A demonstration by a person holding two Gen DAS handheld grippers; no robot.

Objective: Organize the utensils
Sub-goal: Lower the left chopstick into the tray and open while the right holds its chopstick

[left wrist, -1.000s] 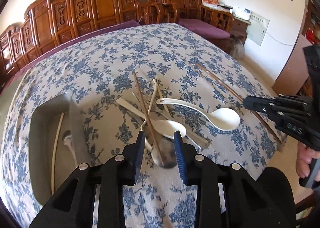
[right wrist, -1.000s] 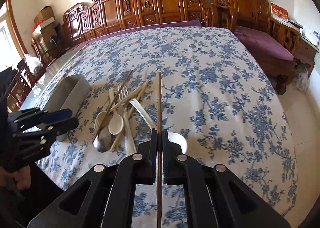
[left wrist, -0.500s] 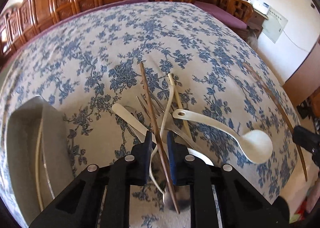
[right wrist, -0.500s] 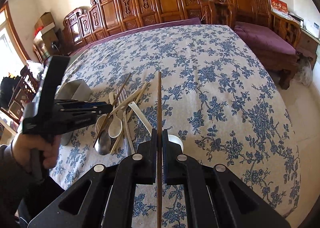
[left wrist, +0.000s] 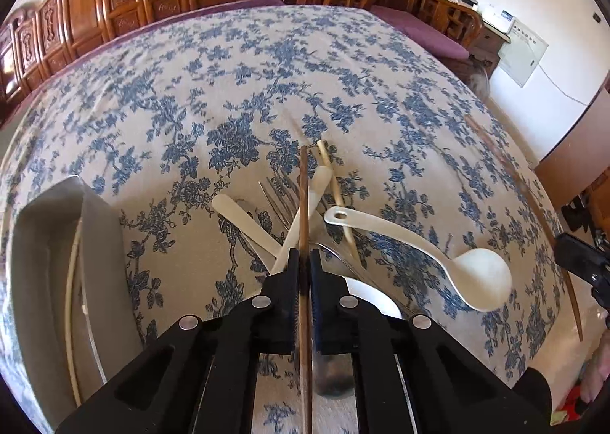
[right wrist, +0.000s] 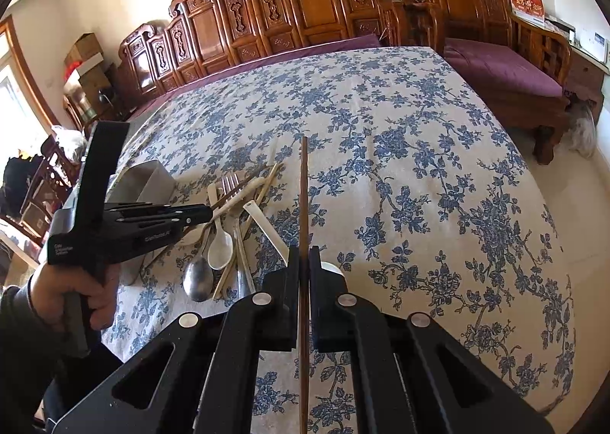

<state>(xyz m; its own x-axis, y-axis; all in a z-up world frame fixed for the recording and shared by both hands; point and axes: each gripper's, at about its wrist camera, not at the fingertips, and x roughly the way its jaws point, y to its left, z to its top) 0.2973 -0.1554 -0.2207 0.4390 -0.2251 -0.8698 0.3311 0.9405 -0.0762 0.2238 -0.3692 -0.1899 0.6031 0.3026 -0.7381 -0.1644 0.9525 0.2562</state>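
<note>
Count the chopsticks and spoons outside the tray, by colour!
Dark brown chopsticks: 2
Pale chopstick: 1
White spoons: 3
Metal spoon: 1
Total: 7

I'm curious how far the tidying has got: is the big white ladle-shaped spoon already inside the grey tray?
No, the white ladle spoon lies on the flowered tablecloth, well to the right of the grey tray.

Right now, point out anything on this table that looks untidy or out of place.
The utensil pile beside the grey tray is a crisscrossed heap: forks, spoons and chopsticks overlapping at odd angles. The white ladle lies skewed off to one side.
</note>
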